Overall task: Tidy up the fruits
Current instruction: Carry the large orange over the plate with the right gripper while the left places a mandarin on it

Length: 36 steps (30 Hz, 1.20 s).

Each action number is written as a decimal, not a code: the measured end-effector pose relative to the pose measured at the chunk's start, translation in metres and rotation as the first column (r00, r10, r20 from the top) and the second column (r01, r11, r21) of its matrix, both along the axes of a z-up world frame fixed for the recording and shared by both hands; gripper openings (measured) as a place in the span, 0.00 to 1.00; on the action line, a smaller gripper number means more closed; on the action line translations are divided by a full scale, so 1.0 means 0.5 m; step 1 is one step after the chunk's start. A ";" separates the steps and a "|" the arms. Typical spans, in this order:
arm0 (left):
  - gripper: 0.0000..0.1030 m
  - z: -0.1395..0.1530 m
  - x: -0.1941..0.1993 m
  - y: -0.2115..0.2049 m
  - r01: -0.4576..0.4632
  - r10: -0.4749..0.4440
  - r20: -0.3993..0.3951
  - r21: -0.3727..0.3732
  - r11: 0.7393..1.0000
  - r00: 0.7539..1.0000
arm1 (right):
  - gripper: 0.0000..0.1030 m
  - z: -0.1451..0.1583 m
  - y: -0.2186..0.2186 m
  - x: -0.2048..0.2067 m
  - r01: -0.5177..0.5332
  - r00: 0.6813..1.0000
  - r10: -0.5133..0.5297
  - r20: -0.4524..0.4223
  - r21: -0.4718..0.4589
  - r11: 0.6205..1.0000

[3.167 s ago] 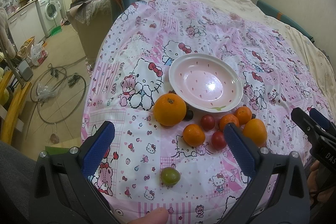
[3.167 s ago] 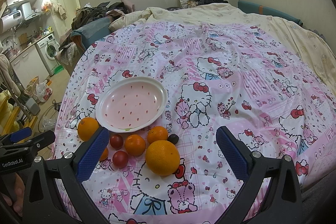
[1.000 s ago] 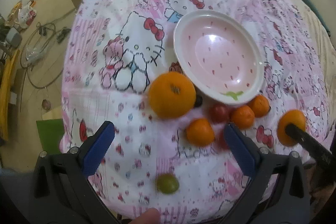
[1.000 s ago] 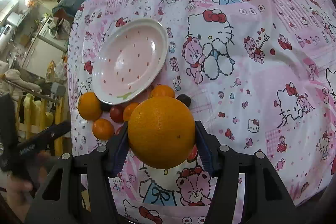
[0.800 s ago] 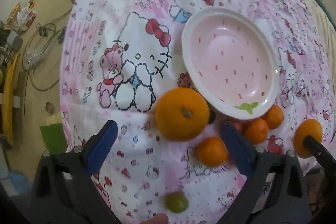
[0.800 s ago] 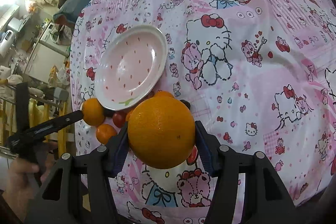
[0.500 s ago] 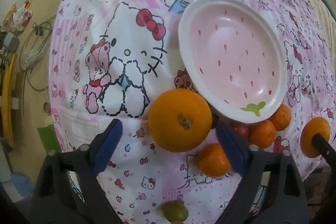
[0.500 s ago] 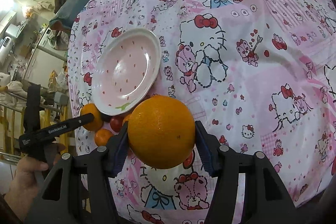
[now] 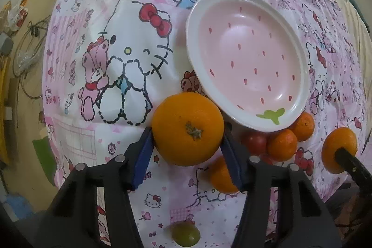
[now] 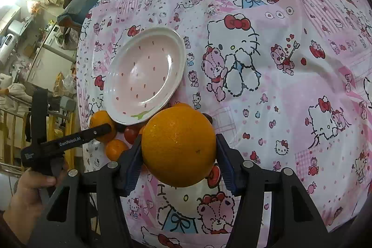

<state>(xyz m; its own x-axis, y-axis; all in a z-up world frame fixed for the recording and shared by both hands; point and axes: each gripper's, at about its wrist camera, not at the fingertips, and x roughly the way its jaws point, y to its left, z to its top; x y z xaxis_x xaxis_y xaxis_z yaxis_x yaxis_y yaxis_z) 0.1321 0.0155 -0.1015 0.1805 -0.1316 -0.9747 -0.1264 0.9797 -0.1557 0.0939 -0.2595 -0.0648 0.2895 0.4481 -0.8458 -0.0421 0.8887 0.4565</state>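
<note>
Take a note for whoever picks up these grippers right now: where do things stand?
Left gripper: jaws closing, pads on the stem-up orange beside the plate.
Right gripper: shut on a large orange.
Plate is empty. Small oranges and tomatoes sit bunched at its near rim; a green fruit lies apart, nearer.
Done: nothing plated. To do: all the fruit.

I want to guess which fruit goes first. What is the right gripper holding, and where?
The right gripper holds the big orange, squeezed at its widest part, with blue pads on both sides.
</note>
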 end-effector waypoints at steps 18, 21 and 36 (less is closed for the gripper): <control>0.50 0.136 -0.019 -0.004 0.086 -0.088 0.135 0.021 0.996 0.987 | 0.59 0.049 0.010 0.021 -0.034 0.996 0.035 0.080 -0.020 0.999; 0.50 0.163 0.007 0.002 0.105 -0.111 0.158 0.048 0.993 0.981 | 0.59 0.076 0.019 0.055 -0.044 0.992 0.045 0.120 -0.009 0.999; 0.50 0.127 0.068 0.035 0.036 -0.053 0.167 0.098 0.995 0.985 | 0.59 -0.013 0.148 0.260 -0.211 0.969 0.220 0.116 -0.089 0.974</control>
